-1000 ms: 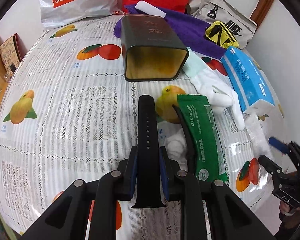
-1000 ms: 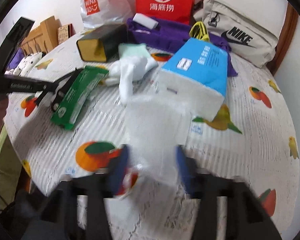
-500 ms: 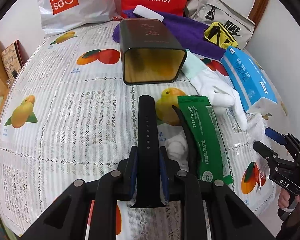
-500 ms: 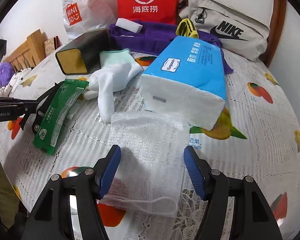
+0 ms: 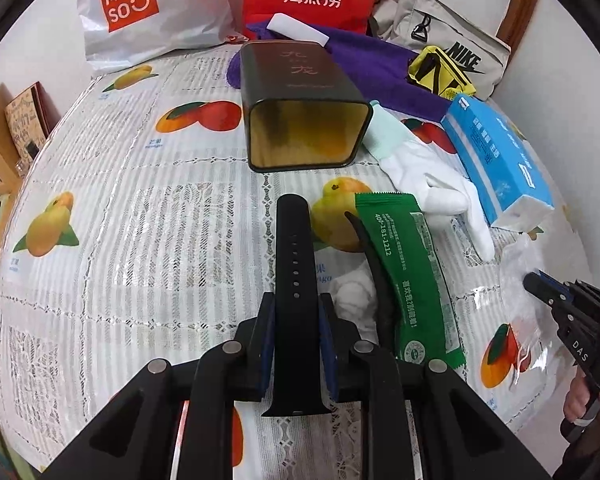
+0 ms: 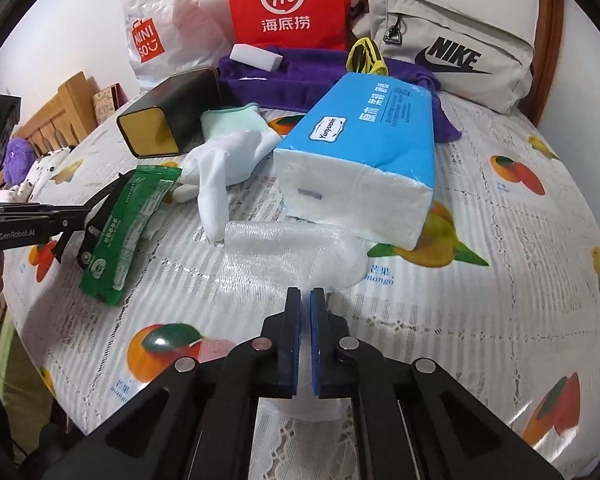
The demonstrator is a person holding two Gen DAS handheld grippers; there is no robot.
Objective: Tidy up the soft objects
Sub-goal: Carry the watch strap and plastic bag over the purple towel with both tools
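the left tongs (image 5: 296,332) are clamped on a black watch strap (image 5: 294,264), which sticks out forward between the blue pads above the fruit-print cloth of the counter (image 5: 112,264). the right tongs (image 6: 304,300) have just been closing and now stand nearly shut, with the near edge of a crumpled clear plastic bag (image 6: 296,250) pinched in the thin gap between their pads; the rest of the bag lies bunched on the cloth in front of them, just beside the open end of a blue tissue pack (image 6: 363,152). in the left wrist view the same right tongs (image 5: 539,284) show at the right edge, with part of a hand (image 5: 579,404) on the grip below. a white glove (image 6: 228,160) lies between the tissue pack and a dark tin (image 5: 303,108) that rests on its side with its open gold mouth toward the left camera. a green sachet (image 5: 411,272) lies just right of the strap, with a second black strap (image 5: 373,276) along its left edge and a small white wad (image 5: 351,292) beside that. further back are a purple towel (image 6: 315,76) with a white block (image 6: 256,58) on it, a yellow item (image 5: 439,70), a red bag (image 6: 288,4), a white miniso bag (image 5: 148,8) and a beige nike bag (image 6: 447,52) against the wall.
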